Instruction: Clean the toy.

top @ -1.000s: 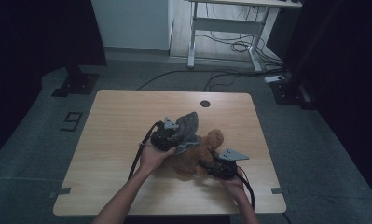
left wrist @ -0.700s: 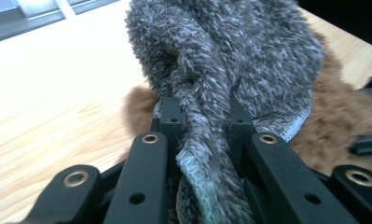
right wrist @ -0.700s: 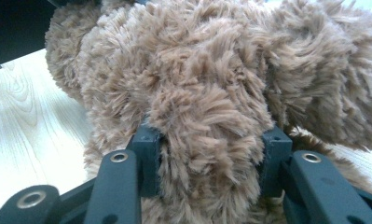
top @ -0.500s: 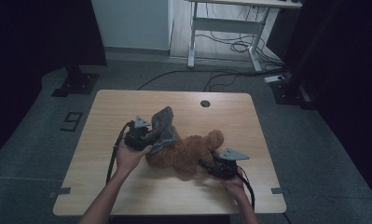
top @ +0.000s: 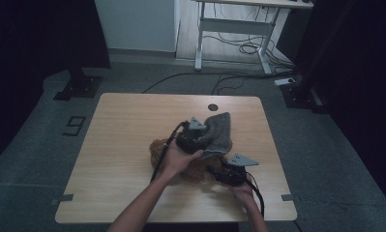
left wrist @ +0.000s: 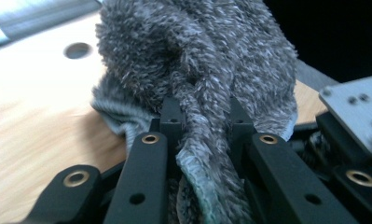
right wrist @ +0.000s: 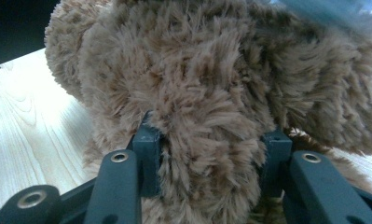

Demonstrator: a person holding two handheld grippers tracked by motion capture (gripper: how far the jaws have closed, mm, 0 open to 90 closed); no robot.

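Note:
A brown plush toy (top: 181, 162) lies near the middle of the wooden table (top: 127, 125), partly covered by a grey fuzzy cloth (top: 218, 133). My left gripper (top: 196, 137) is shut on a fold of that grey cloth (left wrist: 197, 93), which bunches up between its jaws. The right gripper (top: 224, 175) sits at the toy's near right side, shut on a thick part of the brown plush toy (right wrist: 202, 107). Much of the toy is hidden under my left hand and the cloth.
A round cable hole (top: 212, 107) sits near the table's far edge. Beyond the table stand a white desk frame (top: 234, 26) with cables on the floor. Black stands flank the table at left (top: 77, 84) and right (top: 302, 94).
My left hand swung out to the left with the grey cloth, then came back right, over the toy. The cloth now drapes at the toy's far right. The right gripper stayed put.

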